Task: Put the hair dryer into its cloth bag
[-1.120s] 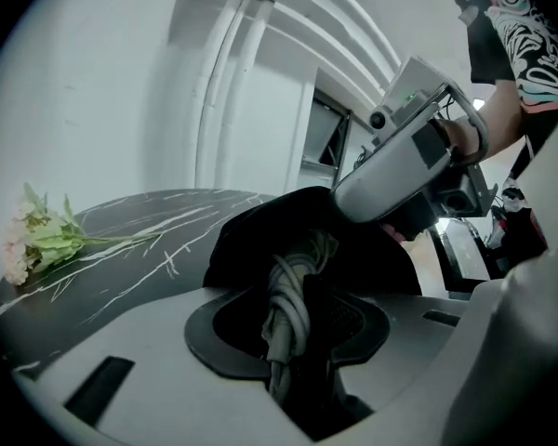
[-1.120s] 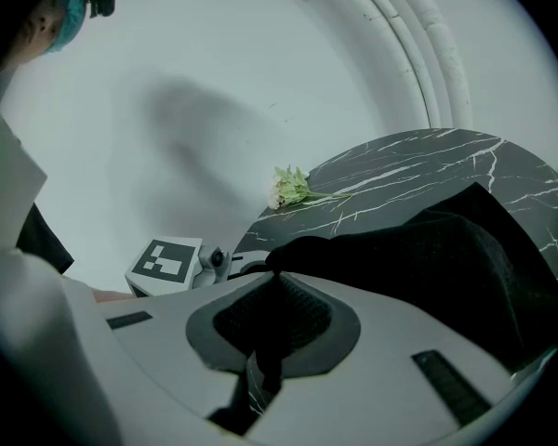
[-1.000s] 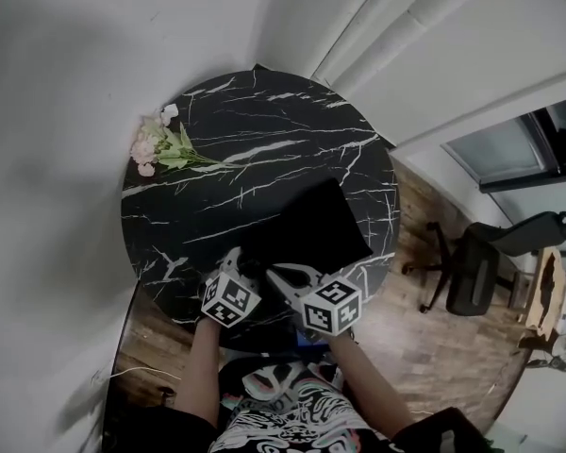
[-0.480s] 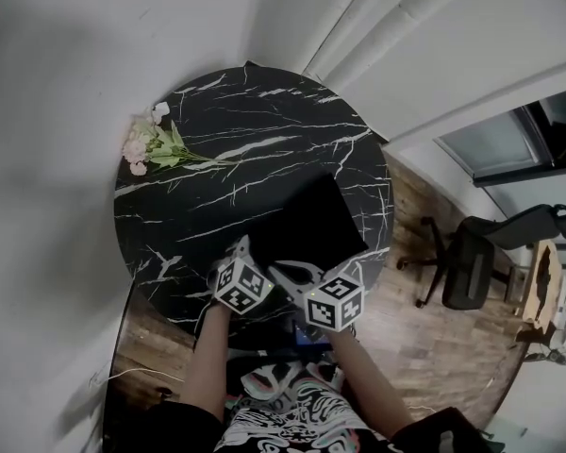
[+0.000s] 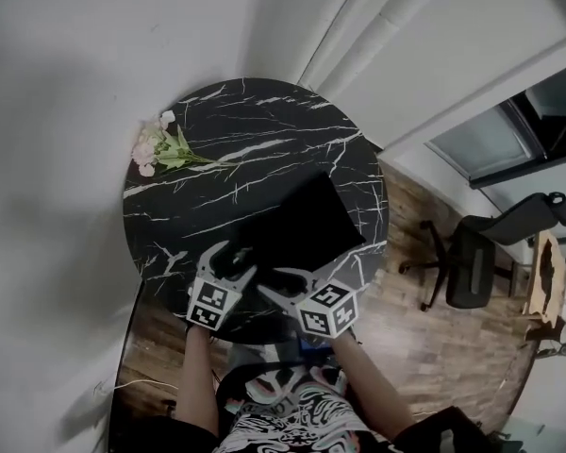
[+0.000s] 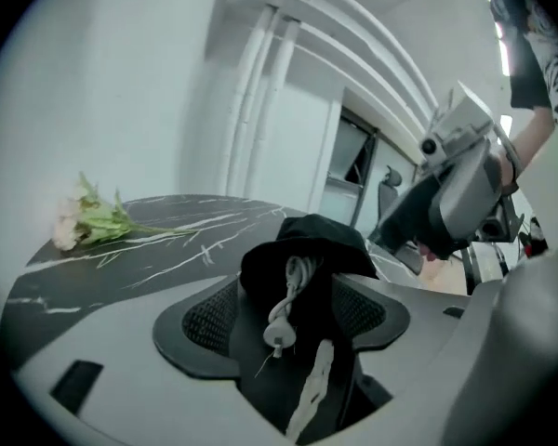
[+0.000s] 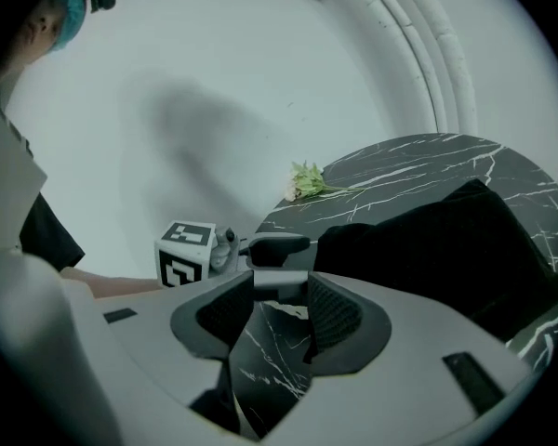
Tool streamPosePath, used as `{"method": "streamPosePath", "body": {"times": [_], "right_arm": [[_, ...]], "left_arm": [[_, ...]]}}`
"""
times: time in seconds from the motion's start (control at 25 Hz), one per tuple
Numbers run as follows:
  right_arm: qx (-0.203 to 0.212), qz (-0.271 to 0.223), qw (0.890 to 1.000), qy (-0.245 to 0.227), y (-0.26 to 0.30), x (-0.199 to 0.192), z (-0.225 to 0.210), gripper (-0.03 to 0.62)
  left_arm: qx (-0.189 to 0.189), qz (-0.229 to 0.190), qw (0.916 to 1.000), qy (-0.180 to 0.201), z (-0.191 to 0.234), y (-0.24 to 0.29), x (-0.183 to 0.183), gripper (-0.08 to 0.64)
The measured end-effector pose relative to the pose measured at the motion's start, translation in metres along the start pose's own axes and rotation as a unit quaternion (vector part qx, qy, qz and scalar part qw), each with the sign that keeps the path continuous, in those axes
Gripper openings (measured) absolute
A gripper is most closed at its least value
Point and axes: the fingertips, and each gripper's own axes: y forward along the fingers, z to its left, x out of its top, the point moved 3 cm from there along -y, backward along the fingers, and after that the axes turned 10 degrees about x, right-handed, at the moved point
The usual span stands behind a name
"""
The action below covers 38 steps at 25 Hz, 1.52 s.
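Cloth bag between left gripper jaws, opening | white tag (unreadable)

Two grippers; one cloth bag; one flower sprig; one table; one chair.

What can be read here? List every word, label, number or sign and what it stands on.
No readable text.
Cube on the left gripper, jaws opening with the cloth bag between them: square marker pattern only.
Cube on the right gripper, jaws opening, nothing between: the same.
White strip on the bag: too blurred to read.
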Motion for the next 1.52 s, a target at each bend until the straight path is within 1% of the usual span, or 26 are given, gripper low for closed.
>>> {"method": "streamPosePath", "body": {"times": [0.04, 0.12, 0.16, 0.24, 0.28, 0.32, 0.36, 0.44, 0.52, 0.6, 0.68, 0.72, 0.8, 0.88, 0.92, 1.0, 1.16, 1.2, 1.28, 1.36, 1.44, 1.52], "right_arm": [[-0.005, 0.0, 1.0, -0.013, -0.004, -0.004, 0.006, 0.138], [-0.021, -0.016, 0.999, -0.034, -0.016, -0.008, 0.014, 0.137], [-0.024, -0.032, 0.998, -0.038, -0.023, -0.01, 0.017, 0.137], [-0.018, -0.068, 0.997, -0.035, -0.036, -0.012, 0.022, 0.132], [-0.016, -0.084, 0.996, -0.033, -0.044, -0.013, 0.025, 0.104], [-0.019, -0.097, 0.994, -0.037, -0.051, -0.014, 0.027, 0.058], [-0.026, -0.105, 0.993, -0.047, -0.058, -0.015, 0.03, 0.037], [-0.049, -0.11, 0.989, -0.086, -0.075, -0.018, 0.037, 0.028], [-0.077, -0.118, 0.982, -0.128, -0.096, -0.022, 0.044, 0.026], [-0.105, -0.133, 0.973, -0.157, -0.124, -0.028, 0.052, 0.026], [-0.126, -0.152, 0.965, -0.176, -0.151, -0.037, 0.06, 0.026], [-0.132, -0.16, 0.962, -0.179, -0.163, -0.043, 0.063, 0.026], [-0.129, -0.176, 0.962, -0.164, -0.184, -0.058, 0.069, 0.026], [-0.118, -0.19, 0.964, -0.145, -0.201, -0.073, 0.076, 0.026], [-0.119, -0.193, 0.963, -0.146, -0.208, -0.077, 0.078, 0.025], [-0.131, -0.193, 0.958, -0.166, -0.218, -0.082, 0.083, 0.025], [-0.153, -0.201, 0.947, -0.199, -0.241, -0.088, 0.096, 0.021], [-0.156, -0.204, 0.945, -0.205, -0.246, -0.089, 0.098, 0.02], [-0.161, -0.206, 0.942, -0.212, -0.254, -0.09, 0.1, 0.02], [-0.165, -0.21, 0.94, -0.214, -0.261, -0.089, 0.099, 0.018], [-0.167, -0.217, 0.938, -0.214, -0.267, -0.086, 0.098, 0.018], [-0.168, -0.224, 0.936, -0.215, -0.273, -0.083, 0.097, 0.018]], "left_arm": [[0.023, -0.01, 0.9995, -0.022, 0.011, -0.014, -0.001, 0.302], [0.08, -0.034, 0.995, -0.05, 0.032, -0.045, -0.001, 0.135], [0.107, -0.047, 0.9912, -0.062, 0.04, -0.06, 0.0, 0.082], [0.147, -0.072, 0.9829, -0.084, 0.046, -0.087, 0.005, 0.028], [0.158, -0.082, 0.9797, -0.091, 0.042, -0.099, 0.009, 0.018], [0.165, -0.091, 0.9776, -0.093, 0.035, -0.109, 0.014, 0.015], [0.171, -0.097, 0.9763, -0.091, 0.025, -0.118, 0.019, 0.014], [0.184, -0.103, 0.9746, -0.076, -0.001, -0.132, 0.028, 0.014], [0.199, -0.105, 0.9722, -0.064, -0.033, -0.143, 0.037, 0.014], [0.217, -0.107, 0.9686, -0.056, -0.067, -0.154, 0.042, 0.014], [0.229, -0.112, 0.9659, -0.046, -0.098, -0.166, 0.046, 0.014], [0.231, -0.114, 0.9655, -0.04, -0.112, -0.171, 0.048, 0.014], [0.233, -0.115, 0.9652, -0.028, -0.139, -0.183, 0.05, 0.014], [0.233, -0.12, 0.9646, -0.027, -0.162, -0.193, 0.052, 0.014], [0.234, -0.124, 0.9637, -0.03, -0.171, -0.198, 0.054, 0.014], [0.243, -0.133, 0.9605, -0.03, -0.184, -0.207, 0.059, 0.014], [0.263, -0.141, 0.9544, -0.007, -0.208, -0.22, 0.066, 0.014], [0.264, -0.141, 0.9541, -0.001, -0.212, -0.221, 0.067, 0.014], [0.251, -0.143, 0.9573, 0.006, -0.223, -0.219, 0.071, 0.014], [0.234, -0.15, 0.9607, 0.002, -0.232, -0.218, 0.078, 0.014], [0.224, -0.157, 0.962, -0.002, -0.236, -0.217, 0.085, 0.014], [0.224, -0.159, 0.9615, 0.0, -0.236, -0.216, 0.091, 0.014]]}}
